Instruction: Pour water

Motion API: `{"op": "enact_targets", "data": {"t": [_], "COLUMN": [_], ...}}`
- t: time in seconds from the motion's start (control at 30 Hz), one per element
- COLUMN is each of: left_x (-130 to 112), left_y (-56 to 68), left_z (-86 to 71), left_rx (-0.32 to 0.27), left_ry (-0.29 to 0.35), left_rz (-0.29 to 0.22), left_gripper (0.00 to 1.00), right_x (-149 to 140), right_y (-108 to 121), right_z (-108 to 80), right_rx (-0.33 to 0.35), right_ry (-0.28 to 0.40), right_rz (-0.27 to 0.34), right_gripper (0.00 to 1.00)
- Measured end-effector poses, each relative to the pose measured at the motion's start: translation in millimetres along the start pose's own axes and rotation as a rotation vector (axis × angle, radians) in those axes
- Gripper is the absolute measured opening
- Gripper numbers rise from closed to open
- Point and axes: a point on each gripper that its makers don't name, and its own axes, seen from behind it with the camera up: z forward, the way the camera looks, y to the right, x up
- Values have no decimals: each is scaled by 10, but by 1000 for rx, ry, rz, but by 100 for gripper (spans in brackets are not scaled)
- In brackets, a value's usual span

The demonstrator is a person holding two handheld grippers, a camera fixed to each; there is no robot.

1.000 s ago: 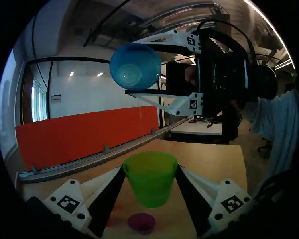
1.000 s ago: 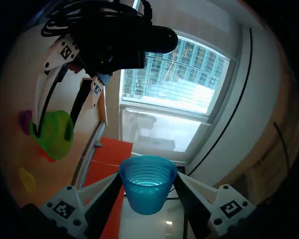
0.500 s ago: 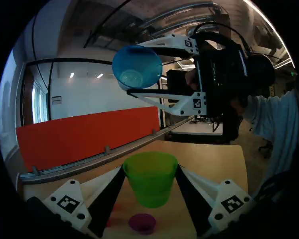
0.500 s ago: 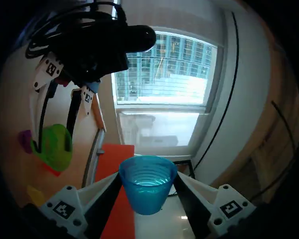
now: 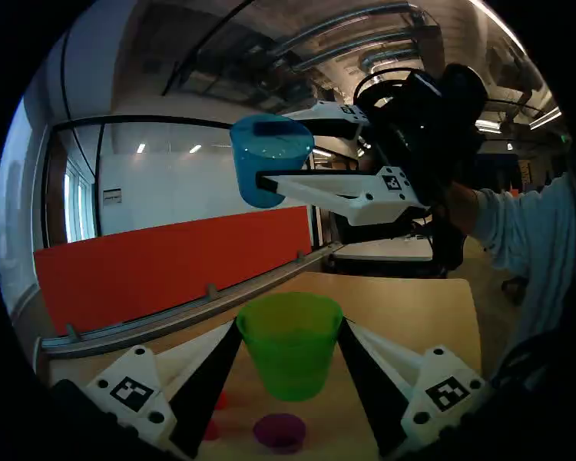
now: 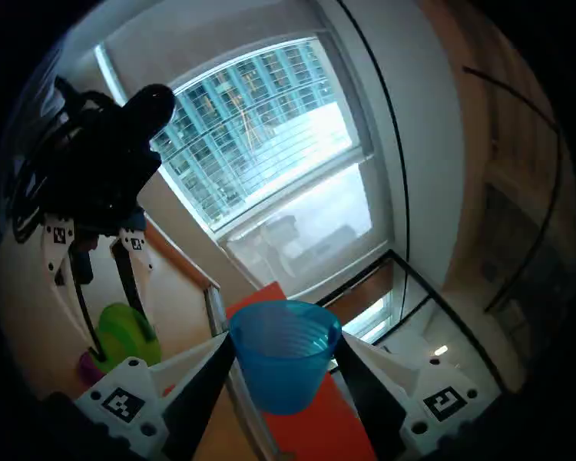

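Observation:
In the left gripper view my left gripper (image 5: 289, 361) is shut on a green cup (image 5: 290, 349), held upright above the wooden table (image 5: 411, 303). Higher up, the right gripper (image 5: 276, 165) holds a blue cup (image 5: 269, 165) nearly upright, with a sleeved arm (image 5: 518, 223) behind it. In the right gripper view my right gripper (image 6: 284, 369) is shut on the blue cup (image 6: 284, 365). Lower left in that view, the left gripper (image 6: 107, 338) carries the green cup (image 6: 127, 338).
A purple cup (image 5: 279, 432) and small red pieces (image 5: 220, 401) lie on the table below the green cup. An orange partition (image 5: 173, 261) with a metal rail runs along the table's far edge. A large window (image 6: 257, 154) is behind.
The blue cup has swung back from tipped toward the green cup to nearly upright and moved slightly right. The thin water stream seen earlier is gone. The green cup has stayed put.

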Motion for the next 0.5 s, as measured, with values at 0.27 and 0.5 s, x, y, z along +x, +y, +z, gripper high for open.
{"op": "enact_targets", "data": {"t": [0.27, 0.5], "left_x": [17, 44], "left_y": [-31, -53], "left_z": [-9, -16], "left_rx": [10, 19], "left_ry": [3, 6], "left_rz": [1, 5], "left_gripper": [87, 87], "right_x": [4, 15], "right_y": [-162, -271], "right_z": [-89, -199], "right_rx": [29, 55], "right_ry": [10, 1], "right_rz": [328, 612], "right_gripper": [90, 90]}}
